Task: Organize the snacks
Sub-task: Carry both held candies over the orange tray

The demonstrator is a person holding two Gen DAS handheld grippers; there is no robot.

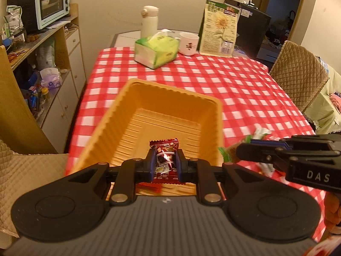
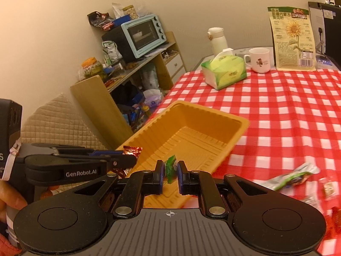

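Our left claw (image 1: 165,162) is closed on a red snack packet (image 1: 165,157) and our right claw (image 2: 170,171) is pinched on a green candy (image 2: 170,167), both held over the near end of the orange tray (image 2: 213,115) on the desk (image 2: 287,111). We judge these wrappers light, crinkly and slippery, so they are best held across the filled middle, not the thin crimped ends.

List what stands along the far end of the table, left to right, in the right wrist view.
White thermos → green tissue pack → white mug → sunflower seed bag.
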